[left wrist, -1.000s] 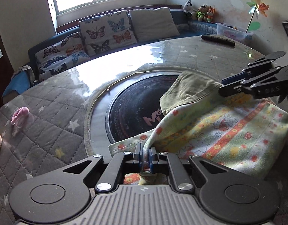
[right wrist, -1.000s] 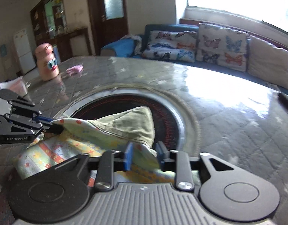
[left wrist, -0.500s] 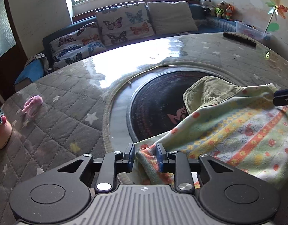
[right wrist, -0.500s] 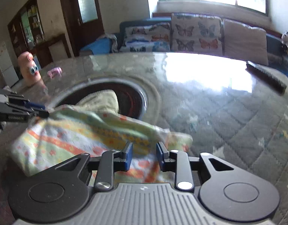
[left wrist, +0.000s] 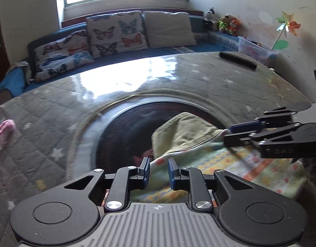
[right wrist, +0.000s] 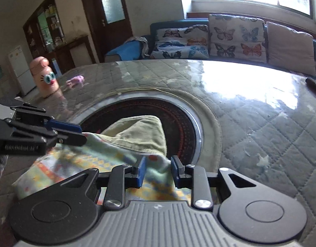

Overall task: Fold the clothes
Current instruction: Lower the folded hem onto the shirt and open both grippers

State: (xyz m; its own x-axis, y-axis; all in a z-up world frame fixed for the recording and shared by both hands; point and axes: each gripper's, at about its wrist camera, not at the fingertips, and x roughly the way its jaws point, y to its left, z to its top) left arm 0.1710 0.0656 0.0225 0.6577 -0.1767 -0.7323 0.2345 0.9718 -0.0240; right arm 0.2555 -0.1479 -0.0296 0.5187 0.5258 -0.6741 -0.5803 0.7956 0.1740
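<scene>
In the left wrist view, a round table under a quilted, star-printed cover fills the frame; a dark circular recess lies at its centre. The patterned garment lies lower right of centre, its plain yellow-green part overlapping the recess rim. A clear storage box stands at the upper right; its contents cannot be told.

The left gripper, bottom centre, has a narrow gap and its jaws are closing. Garment edge lies between the blue pads, with gaps visible on both sides.

In the right wrist view, the right gripper at bottom centre is also narrowly open, with a fold of the garment between its pads. Whether the pads press on it cannot be told.
</scene>
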